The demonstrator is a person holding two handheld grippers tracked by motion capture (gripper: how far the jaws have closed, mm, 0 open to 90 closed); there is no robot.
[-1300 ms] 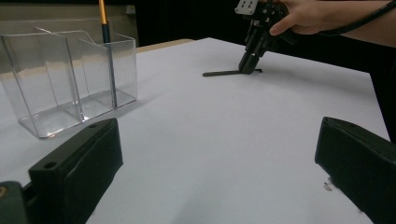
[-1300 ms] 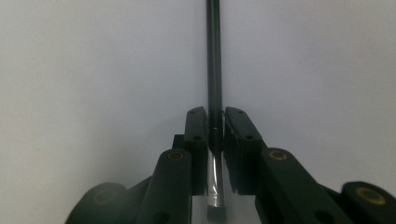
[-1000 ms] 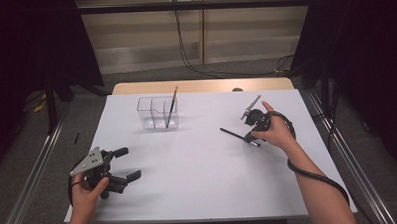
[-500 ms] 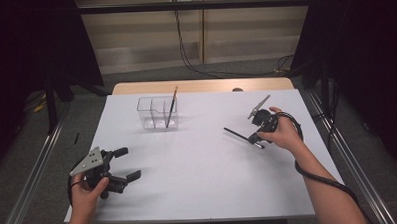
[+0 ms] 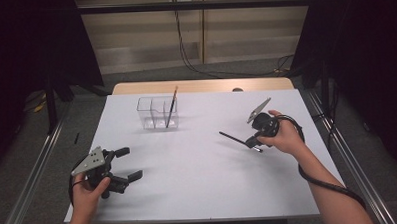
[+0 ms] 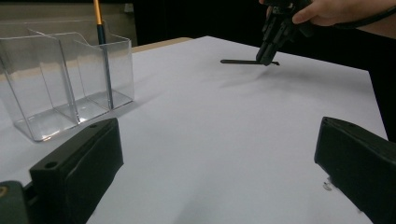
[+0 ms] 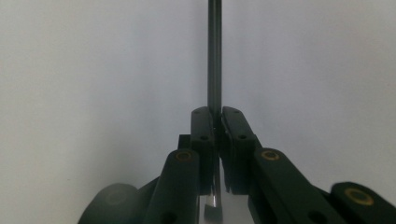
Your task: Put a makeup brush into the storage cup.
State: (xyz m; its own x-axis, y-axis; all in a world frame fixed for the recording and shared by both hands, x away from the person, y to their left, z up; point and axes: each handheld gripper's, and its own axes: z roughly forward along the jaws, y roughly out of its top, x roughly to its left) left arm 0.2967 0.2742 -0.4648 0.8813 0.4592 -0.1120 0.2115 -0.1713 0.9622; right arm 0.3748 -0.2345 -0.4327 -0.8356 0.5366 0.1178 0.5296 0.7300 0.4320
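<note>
Now the right gripper (image 5: 251, 141) pinches a thin dark brush (image 5: 232, 138); the left gripper (image 5: 122, 164) gapes wide.

Legible text, labels, brands, numbers, signs: none readable on any item or surface in these views.

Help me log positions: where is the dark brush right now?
High view: the dark brush is right of centre, clamped in the right gripper, right of the clear organizer.

Dark brush (image 7: 214, 56): shaft cut by top edge; clamped stretch hidden between right gripper (image 7: 217, 122) jaws; tip blurred.
</note>
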